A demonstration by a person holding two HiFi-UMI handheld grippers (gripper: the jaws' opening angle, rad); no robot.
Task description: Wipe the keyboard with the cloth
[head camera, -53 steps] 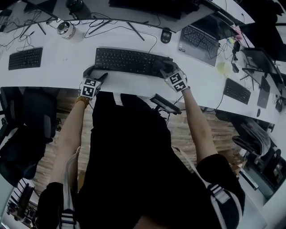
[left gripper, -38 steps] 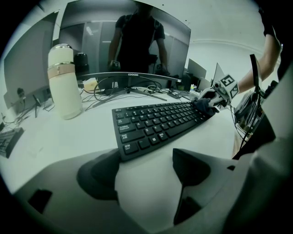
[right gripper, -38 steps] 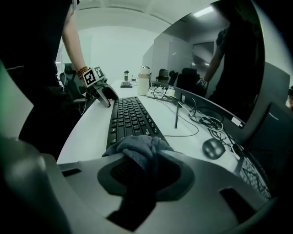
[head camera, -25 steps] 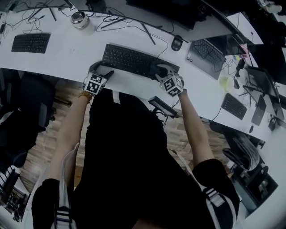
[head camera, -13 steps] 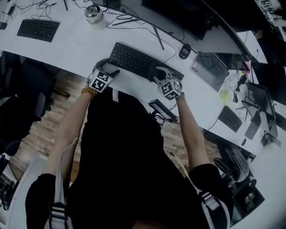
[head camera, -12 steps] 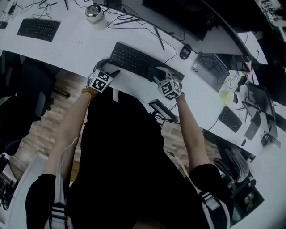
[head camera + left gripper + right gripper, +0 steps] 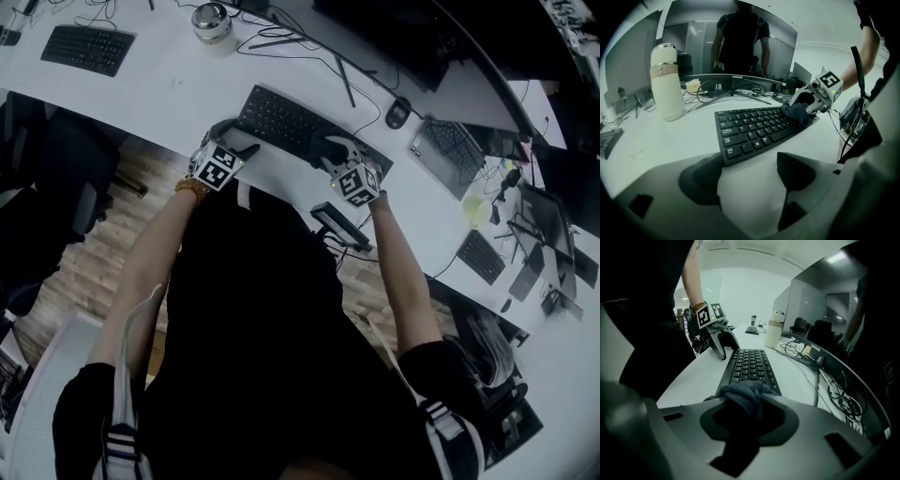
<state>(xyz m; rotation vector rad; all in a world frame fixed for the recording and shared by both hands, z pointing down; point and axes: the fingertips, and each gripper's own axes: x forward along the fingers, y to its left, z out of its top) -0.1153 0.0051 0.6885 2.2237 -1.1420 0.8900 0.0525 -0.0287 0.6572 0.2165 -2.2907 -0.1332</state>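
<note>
1. We've got the right tongs (image 7: 747, 406) clamped tight on the dark cloth (image 7: 740, 392), a bunched wad caught between the jaws.
2. The cloth is pressed onto the right end of the keyboard (image 7: 284, 120), which lies flat on the white counter (image 7: 670, 136).
3. On the other side, the left tongs (image 7: 749, 164) stand with jaws well apart and nothing gripped. The keyboard's near left corner sits between them, and we read that as bracing it.
4. As we call it, the wipe is under way, not finished.
5. No key looks visibly cleaner than another. With the cloth at the right end, we judge the long run of keys toward the left tongs is what's left.
</note>
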